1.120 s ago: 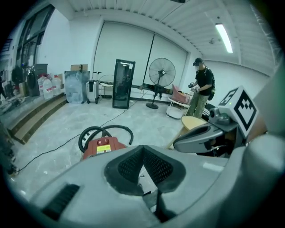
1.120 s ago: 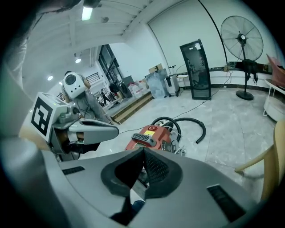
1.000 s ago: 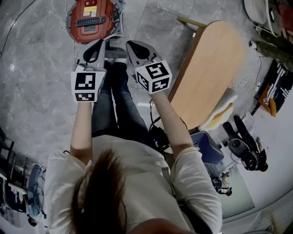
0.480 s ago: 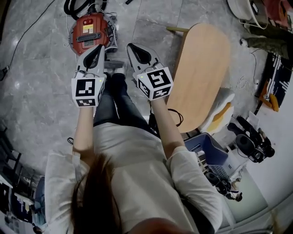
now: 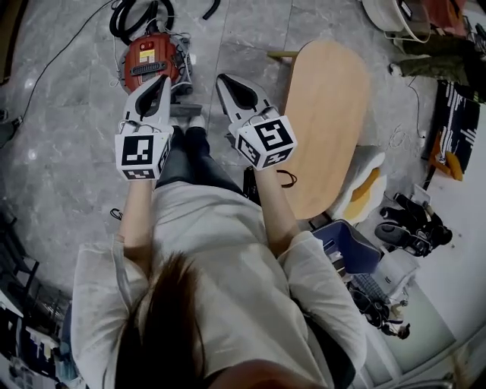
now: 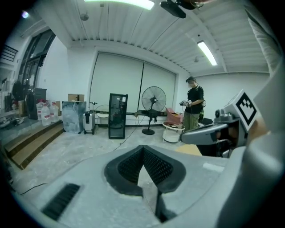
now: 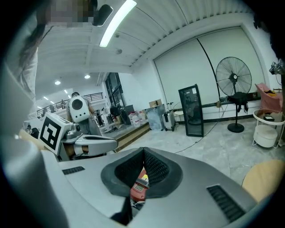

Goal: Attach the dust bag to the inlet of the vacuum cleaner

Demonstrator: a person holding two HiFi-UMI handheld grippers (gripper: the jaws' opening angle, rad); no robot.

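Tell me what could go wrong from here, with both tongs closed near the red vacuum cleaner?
1. Left tongs and right tongs are shut on nothing and no dust bag is visible, so the vacuum cleaner may lack one.
2. The black hose lies on the floor beside it: possible tripping.
3. The wooden table stands close on the right; an arm could bump it.

Extended forward: left gripper [image 5: 161, 80], right gripper [image 5: 222, 78] (jaws together).

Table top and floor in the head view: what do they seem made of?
The oval table top looks like light wood or laminate, matte, an even tan. The floor seems polished stone or tile: grey veining, seams, soft glare.
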